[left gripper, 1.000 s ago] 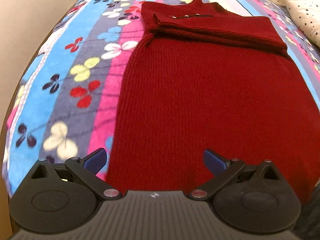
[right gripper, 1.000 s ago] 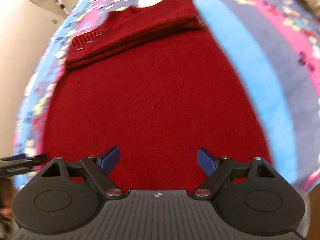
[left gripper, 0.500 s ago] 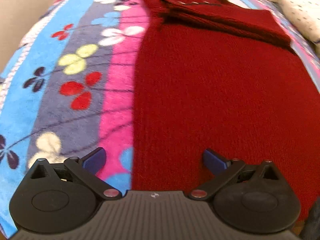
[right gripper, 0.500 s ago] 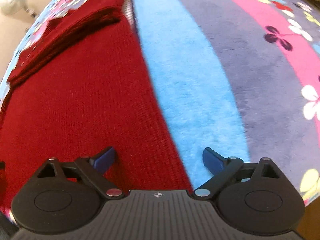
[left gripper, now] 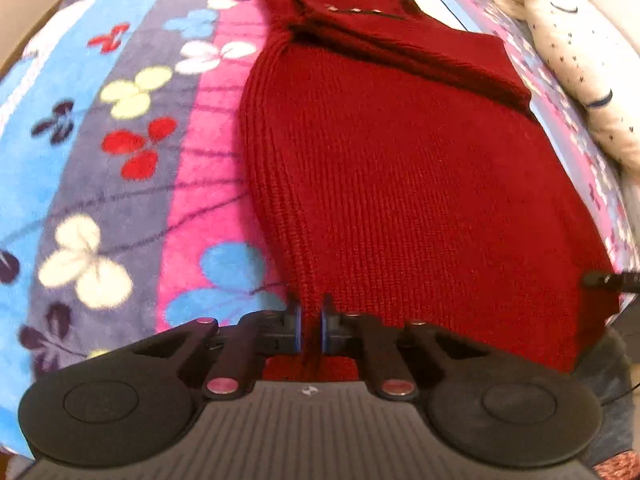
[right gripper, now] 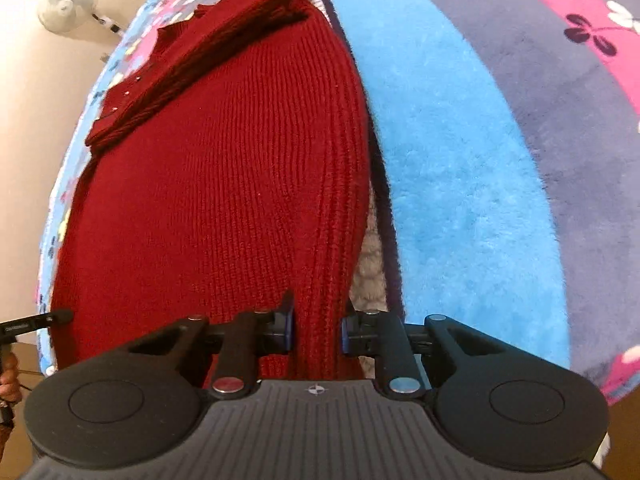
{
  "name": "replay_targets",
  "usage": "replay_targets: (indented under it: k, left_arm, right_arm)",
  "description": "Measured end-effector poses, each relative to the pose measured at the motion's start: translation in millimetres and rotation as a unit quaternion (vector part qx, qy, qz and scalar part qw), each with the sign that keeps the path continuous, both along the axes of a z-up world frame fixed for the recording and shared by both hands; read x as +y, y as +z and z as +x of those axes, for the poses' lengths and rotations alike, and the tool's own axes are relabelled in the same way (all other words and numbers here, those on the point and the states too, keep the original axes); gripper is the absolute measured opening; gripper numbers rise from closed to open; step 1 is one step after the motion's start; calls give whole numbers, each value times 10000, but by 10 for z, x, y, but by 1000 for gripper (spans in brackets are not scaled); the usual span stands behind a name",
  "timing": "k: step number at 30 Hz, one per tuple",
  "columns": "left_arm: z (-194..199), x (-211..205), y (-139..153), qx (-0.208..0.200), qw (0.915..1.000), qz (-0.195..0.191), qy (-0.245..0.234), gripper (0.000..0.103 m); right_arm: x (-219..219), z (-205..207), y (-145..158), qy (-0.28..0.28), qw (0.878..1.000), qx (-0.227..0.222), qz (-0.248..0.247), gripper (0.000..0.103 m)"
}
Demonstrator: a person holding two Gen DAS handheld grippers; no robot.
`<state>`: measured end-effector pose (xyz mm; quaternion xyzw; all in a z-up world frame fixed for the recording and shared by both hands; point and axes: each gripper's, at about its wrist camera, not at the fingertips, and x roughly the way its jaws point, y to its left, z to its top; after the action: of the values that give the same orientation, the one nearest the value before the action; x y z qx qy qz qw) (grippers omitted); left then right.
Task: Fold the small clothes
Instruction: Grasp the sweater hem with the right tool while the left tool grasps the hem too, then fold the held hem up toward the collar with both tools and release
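Observation:
A dark red knitted sweater [left gripper: 420, 168] lies flat on a flowered blanket, its sleeves folded across the top near the collar. My left gripper [left gripper: 311, 325] is shut on the sweater's near left hem corner. My right gripper [right gripper: 316, 326] is shut on the sweater [right gripper: 224, 184] at its near right hem corner, where the edge bunches between the blue pads. The tip of the other gripper shows at the edge of each view.
The striped flowered blanket [left gripper: 120, 152] covers the bed; a blue stripe [right gripper: 460, 168] runs right of the sweater. A white patterned pillow [left gripper: 580, 64] lies at the far right. A fan [right gripper: 68, 0] stands by the wall beyond the bed.
Both grippers were open above the hem; they have moved to the two near corners and shut on the knit, and the fabric edges now bunch up between the pads.

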<state>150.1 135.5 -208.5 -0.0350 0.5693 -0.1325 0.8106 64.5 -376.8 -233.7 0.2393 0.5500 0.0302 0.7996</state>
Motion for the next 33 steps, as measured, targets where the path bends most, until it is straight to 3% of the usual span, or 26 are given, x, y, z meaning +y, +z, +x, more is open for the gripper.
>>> replay_targets:
  k: [5, 8, 10, 12, 14, 18, 20, 21, 22, 23, 24, 25, 26, 27, 29, 33]
  left_arm:
    - [-87, -46, 191, -235, 9995, 132, 139, 8]
    - [-161, -39, 120, -245, 9994, 254, 59, 14]
    - [-202, -1, -1, -89, 9991, 396, 92, 35]
    - [-264, 40, -126, 65, 9990, 430, 111, 67]
    - [-300, 86, -250, 277, 9984, 444, 221, 81]
    - [-322, 91, -345, 275, 9991, 233, 229, 94]
    - [-295, 54, -356, 249, 9992, 165, 277, 93]
    - [-280, 34, -346, 217, 9994, 148, 231, 74]
    - [-274, 20, -324, 176, 9996, 131, 178, 61]
    - [-268, 16, -289, 183, 9996, 103, 212, 46]
    - [-265, 32, -271, 208, 9995, -27, 229, 20]
    - [-265, 63, -249, 267, 9989, -276, 267, 21]
    - [-275, 66, -227, 267, 9986, -286, 351, 20]
    - [-283, 61, -196, 238, 9987, -276, 367, 19]
    - [-335, 34, -77, 68, 9988, -278, 401, 19]
    - [-567, 114, 326, -343, 9959, -593, 595, 18]
  right_arm:
    - [133, 31, 239, 13, 9990, -33, -444, 19]
    - [143, -56, 295, 13, 9984, -224, -512, 19]
    - [134, -91, 241, -71, 9983, -246, -520, 19]
    - [153, -123, 141, -210, 9983, -186, -513, 20]
    - [188, -88, 53, -275, 9979, -139, -570, 20]
    - [206, -92, 11, -280, 9974, -135, -649, 27]
    - [174, -96, -33, -354, 9974, 34, -631, 43]
    - [150, -97, -64, -387, 9971, 190, -622, 60]
    - [117, -107, -116, -416, 9968, 371, -578, 68]
    - [87, -131, -175, -425, 9969, 494, -446, 68]
    - [68, -160, -216, -429, 9973, 508, -308, 70]
    - [61, -190, -237, -445, 9978, 437, -238, 69]
    - [71, -204, -241, -421, 9981, 381, -219, 56]
    - [84, -210, -241, -369, 9986, 343, -166, 21]
    - [109, -204, -225, -347, 9989, 308, 92, 19]
    - [189, -274, 11, -283, 9994, 73, -160, 18]
